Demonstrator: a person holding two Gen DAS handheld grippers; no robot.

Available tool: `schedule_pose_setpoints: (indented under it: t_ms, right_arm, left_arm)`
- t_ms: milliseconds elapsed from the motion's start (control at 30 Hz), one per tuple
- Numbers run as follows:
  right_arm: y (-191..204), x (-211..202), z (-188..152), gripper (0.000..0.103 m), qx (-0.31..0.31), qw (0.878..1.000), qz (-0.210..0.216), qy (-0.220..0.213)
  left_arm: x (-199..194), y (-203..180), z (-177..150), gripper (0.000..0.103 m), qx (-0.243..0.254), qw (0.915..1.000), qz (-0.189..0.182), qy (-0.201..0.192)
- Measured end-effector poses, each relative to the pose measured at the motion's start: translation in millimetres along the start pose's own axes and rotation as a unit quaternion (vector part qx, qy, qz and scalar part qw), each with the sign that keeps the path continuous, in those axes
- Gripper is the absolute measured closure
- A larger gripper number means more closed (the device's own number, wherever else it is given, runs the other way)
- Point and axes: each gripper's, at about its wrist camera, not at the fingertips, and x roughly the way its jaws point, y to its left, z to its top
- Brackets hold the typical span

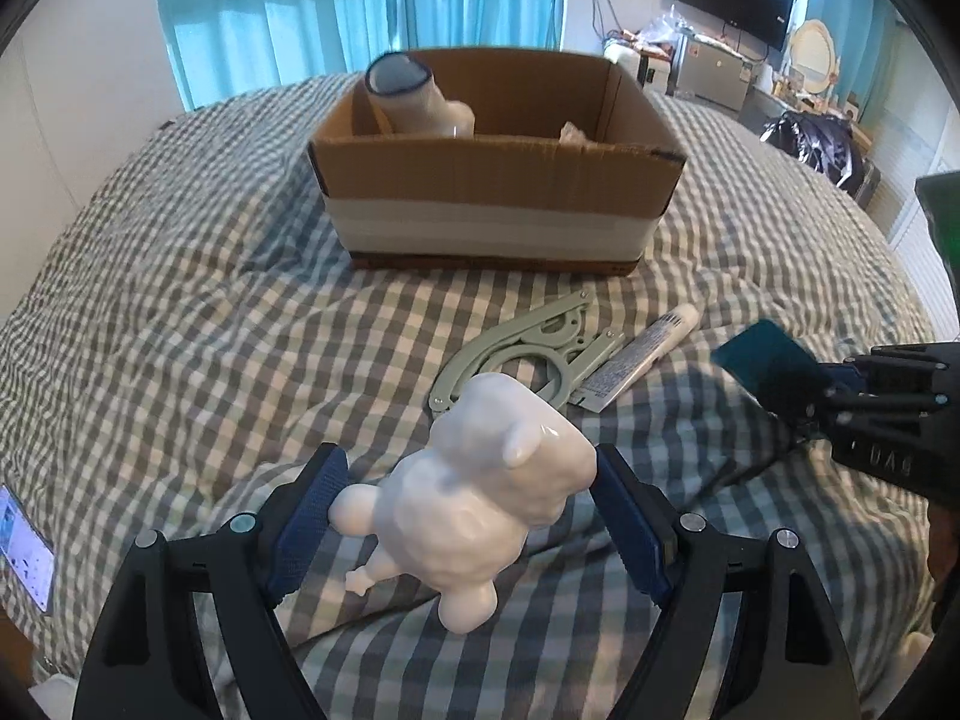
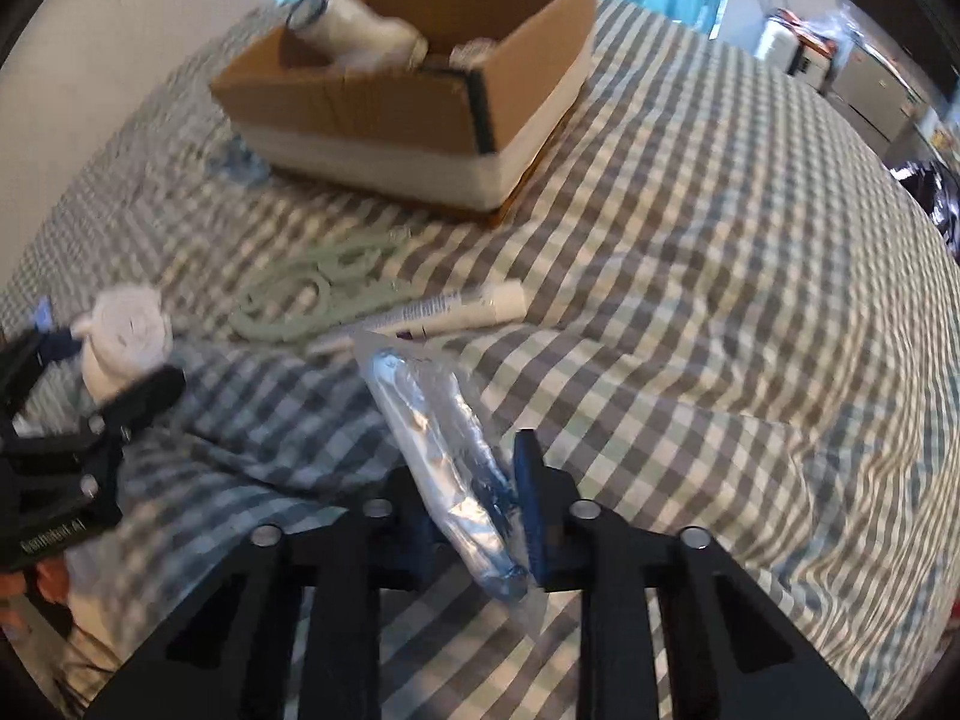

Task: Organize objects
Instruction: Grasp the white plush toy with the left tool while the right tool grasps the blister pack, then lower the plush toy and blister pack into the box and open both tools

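My left gripper is shut on a white lumpy animal figurine, held above the checked bedspread; it also shows in the right wrist view. My right gripper is shut on a clear plastic packet with a blue item inside, lifted off the bed. The right gripper appears at the right of the left wrist view. A cardboard box stands farther back, with a white sock roll and other items inside.
A pale green folding hanger and a white tube lie on the bed between the grippers and the box. A phone lies at the left edge. Curtains and furniture stand beyond the bed.
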Motion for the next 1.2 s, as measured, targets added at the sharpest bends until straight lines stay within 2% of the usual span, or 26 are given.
schedule_pose_setpoints:
  t_ms: [100, 400, 500, 633, 733, 933, 1033, 1200]
  right_arm:
    - [-3, -16, -5, 0.095, 0.022, 1.0, -0.01, -0.018]
    - [35, -66, -10, 0.095, 0.028, 0.995, -0.008, -0.094]
    - [46, -82, -11, 0.095, 0.032, 0.993, -0.007, -0.117]
    - [62, -107, -2, 0.095, 0.02, 0.989, -0.012, -0.144]
    - [66, -130, 15, 0.095, 0.019, 0.985, -0.008, -0.171]
    - [68, -158, 74, 0.095, 0.015, 0.976, 0.001, -0.219]
    - [64, -155, 106, 0.095, 0.021, 0.972, 0.007, -0.233]
    - [53, -130, 160, 0.095, 0.03, 0.969, 0.012, -0.245]
  left_arm:
    - [-12, 3, -1, 0.019, -0.004, 0.9999, -0.005, -0.008]
    - [-47, 10, 4, 0.019, 0.031, 0.9989, -0.013, -0.032]
    - [-56, 12, 15, 0.019, 0.04, 0.9983, -0.023, -0.037]
    - [-74, 19, 42, 0.019, 0.055, 0.9962, -0.018, -0.065]
    - [-83, 28, 70, 0.019, 0.05, 0.9951, -0.023, -0.082]
    - [-83, 40, 123, 0.019, 0.037, 0.9925, -0.038, -0.11]
    - [-73, 40, 152, 0.019, 0.045, 0.9895, -0.04, -0.132]
    - [-34, 44, 197, 0.019, 0.041, 0.9883, -0.056, -0.136]
